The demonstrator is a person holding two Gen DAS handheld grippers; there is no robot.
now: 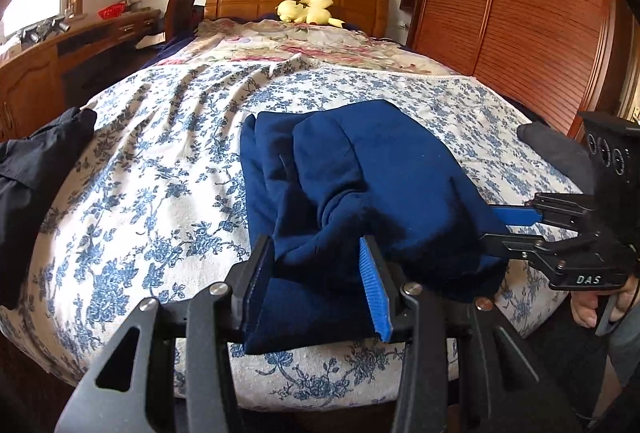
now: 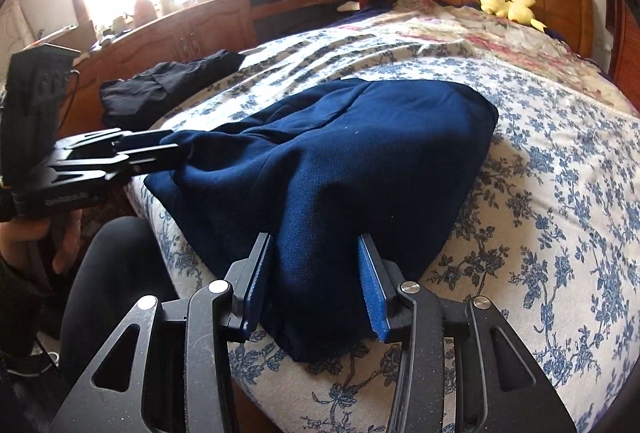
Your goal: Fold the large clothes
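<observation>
A navy blue garment (image 1: 360, 185) lies bunched and partly folded on the bed near its foot edge; it also shows in the right wrist view (image 2: 360, 161). My left gripper (image 1: 316, 285) has its jaws around the garment's near left corner, with cloth filling the gap between the pads. My right gripper (image 2: 316, 285) has its jaws around the near right corner the same way. The right gripper shows at the right of the left wrist view (image 1: 496, 229), fingers close together on the cloth. The left gripper shows at the left of the right wrist view (image 2: 176, 149).
The bed has a blue floral cover (image 1: 160, 161). A black garment (image 1: 36, 169) lies at its left edge, and a dark item (image 1: 548, 141) at its right edge. A yellow plush toy (image 1: 308, 11) lies by the headboard. A wooden desk (image 2: 168, 33) stands left, a wardrobe (image 1: 520, 17) right.
</observation>
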